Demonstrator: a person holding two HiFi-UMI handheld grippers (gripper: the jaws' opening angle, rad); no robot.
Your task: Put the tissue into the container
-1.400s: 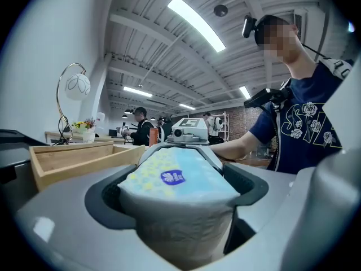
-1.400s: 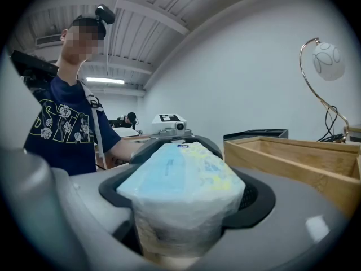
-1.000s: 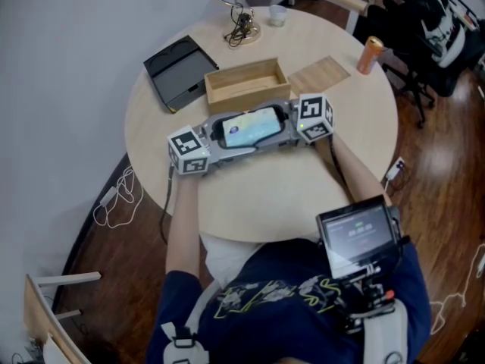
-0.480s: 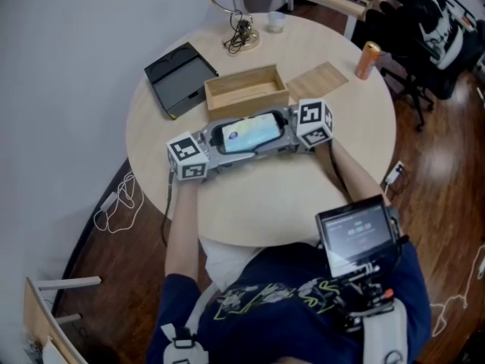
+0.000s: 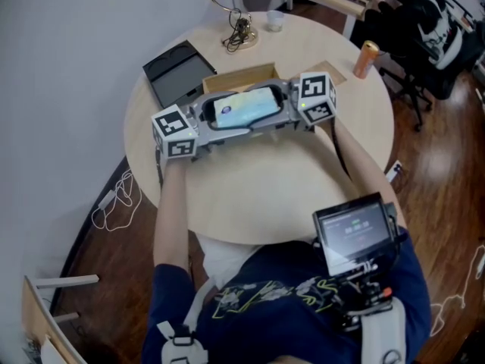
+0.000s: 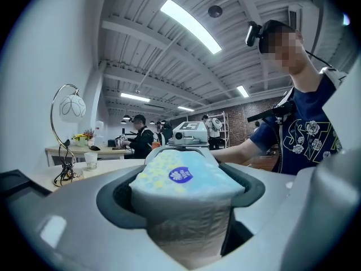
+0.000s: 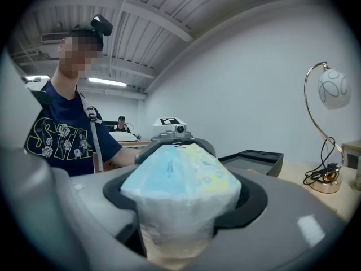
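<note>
I stand over a round, pale wooden surface [image 5: 258, 203] that fills the middle of the frame. A plain white wall [image 5: 61, 67] runs down the left, and dark wood floor [image 5: 447, 165] shows at right. A curved lamp [image 5: 241, 30] sits at top centre. Strip lights [image 6: 189, 18] cross the beamed ceiling.

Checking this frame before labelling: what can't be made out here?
- Inside of the wooden box: head view, covered by the tissue pack held over it.
- Underside of the tissue pack: both gripper views, the jaws wrap it.
- Its print: too small in every view.
- Label on the can: head view, too small.
</note>
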